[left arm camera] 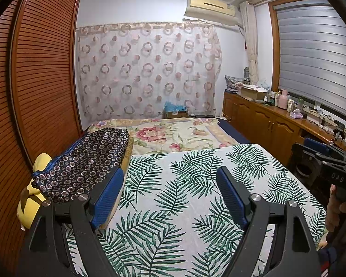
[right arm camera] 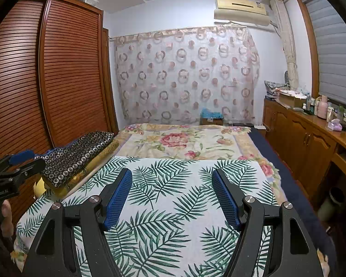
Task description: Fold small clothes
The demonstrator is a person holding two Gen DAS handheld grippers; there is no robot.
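Seen only from the left wrist view: a yellow item (left arm camera: 38, 161) under the near end of the dark circle-print cloth (left arm camera: 85, 159), the right gripper (left arm camera: 320, 152) at the right edge marked "OAS" (partly cut off), and a hand (left arm camera: 334, 210) beneath it. Seen only from the right wrist view: the left gripper (right arm camera: 13, 161) at the left edge, its label too blurred to read, plus boxes atop the wardrobe (right arm camera: 57, 69).

Both pairs of blue-padded fingers (left arm camera: 108, 194) spread wide, holding nothing, above the palm-leaf sheet (right arm camera: 184, 184) on the bed (right arm camera: 295, 189). Folded circle-print cloth lying at the bed's left side, beside the wardrobe, on a gold-coloured fold (right arm camera: 99, 161). Air conditioner (right arm camera: 242, 7) lettering unreadable.
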